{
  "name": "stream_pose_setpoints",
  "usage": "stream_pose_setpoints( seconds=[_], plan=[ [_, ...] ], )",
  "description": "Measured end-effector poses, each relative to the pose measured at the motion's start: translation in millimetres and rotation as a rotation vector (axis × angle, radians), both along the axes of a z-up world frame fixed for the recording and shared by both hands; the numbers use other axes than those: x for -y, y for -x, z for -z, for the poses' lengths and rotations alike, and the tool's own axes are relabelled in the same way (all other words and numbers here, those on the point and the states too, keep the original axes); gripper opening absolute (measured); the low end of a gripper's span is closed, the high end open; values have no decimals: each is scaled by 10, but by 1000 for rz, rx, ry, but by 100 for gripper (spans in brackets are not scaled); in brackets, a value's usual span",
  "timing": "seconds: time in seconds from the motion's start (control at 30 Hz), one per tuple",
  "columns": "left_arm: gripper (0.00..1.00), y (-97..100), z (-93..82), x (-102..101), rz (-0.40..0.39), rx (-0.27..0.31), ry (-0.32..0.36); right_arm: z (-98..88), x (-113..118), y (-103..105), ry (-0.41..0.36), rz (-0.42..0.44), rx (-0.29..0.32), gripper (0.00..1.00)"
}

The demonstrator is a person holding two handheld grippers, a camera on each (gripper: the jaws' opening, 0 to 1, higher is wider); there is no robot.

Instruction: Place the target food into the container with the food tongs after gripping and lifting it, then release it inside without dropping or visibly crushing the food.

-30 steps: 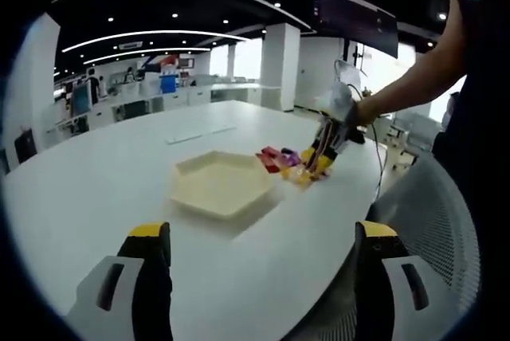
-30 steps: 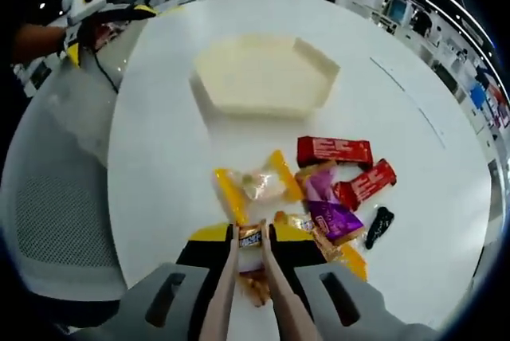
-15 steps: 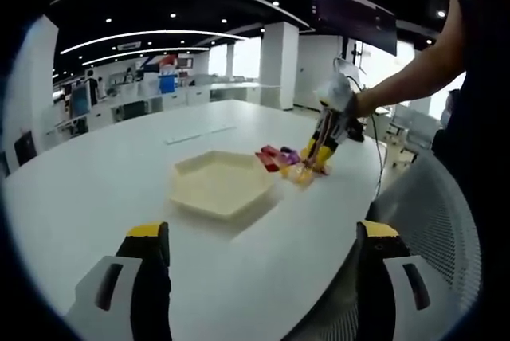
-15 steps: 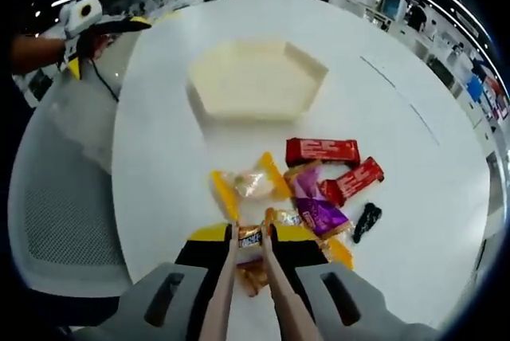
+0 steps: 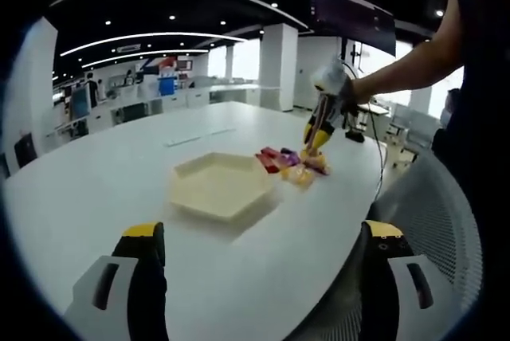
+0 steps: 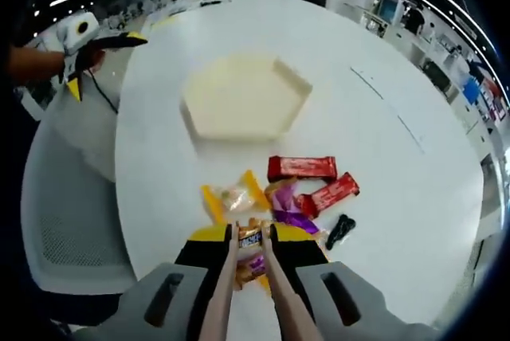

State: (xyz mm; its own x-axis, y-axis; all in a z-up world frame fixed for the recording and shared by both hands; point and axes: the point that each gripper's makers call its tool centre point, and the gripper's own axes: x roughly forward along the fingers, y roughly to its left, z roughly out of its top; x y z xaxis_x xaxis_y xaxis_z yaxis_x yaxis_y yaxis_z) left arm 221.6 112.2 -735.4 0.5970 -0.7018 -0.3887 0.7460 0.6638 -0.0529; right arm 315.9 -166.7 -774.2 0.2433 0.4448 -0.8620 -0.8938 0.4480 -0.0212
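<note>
Up front, the right hand-held gripper [image 6: 249,239] presses the tongs [image 6: 243,293] onto a wrapped candy [image 6: 250,237].

Left gripper [image 5: 259,277] jaws spread wide above a white table [image 5: 96,174]; hexagonal tray [image 5: 219,186] ahead, wrapped snacks [image 5: 291,162] at its two o'clock.

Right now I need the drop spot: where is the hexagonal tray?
In the right gripper view the hexagonal tray sits on the white table, beyond the snack pile and the tongs.

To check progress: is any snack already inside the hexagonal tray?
No, the hexagonal tray holds nothing; the wrapped snacks lie on the table beside it.
</note>
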Motion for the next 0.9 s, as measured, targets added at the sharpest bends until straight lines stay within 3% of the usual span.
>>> stream_pose_setpoints(
  seconds=[0.43,0.9],
  plan=[
    [100,3,21,-7,-3,-4,-12,-408,-11,-170,14,-8,30,19],
    [100,0,25,-10,-6,-4,-18,-585,-24,-226,36,-37,50,19]
  ],
)
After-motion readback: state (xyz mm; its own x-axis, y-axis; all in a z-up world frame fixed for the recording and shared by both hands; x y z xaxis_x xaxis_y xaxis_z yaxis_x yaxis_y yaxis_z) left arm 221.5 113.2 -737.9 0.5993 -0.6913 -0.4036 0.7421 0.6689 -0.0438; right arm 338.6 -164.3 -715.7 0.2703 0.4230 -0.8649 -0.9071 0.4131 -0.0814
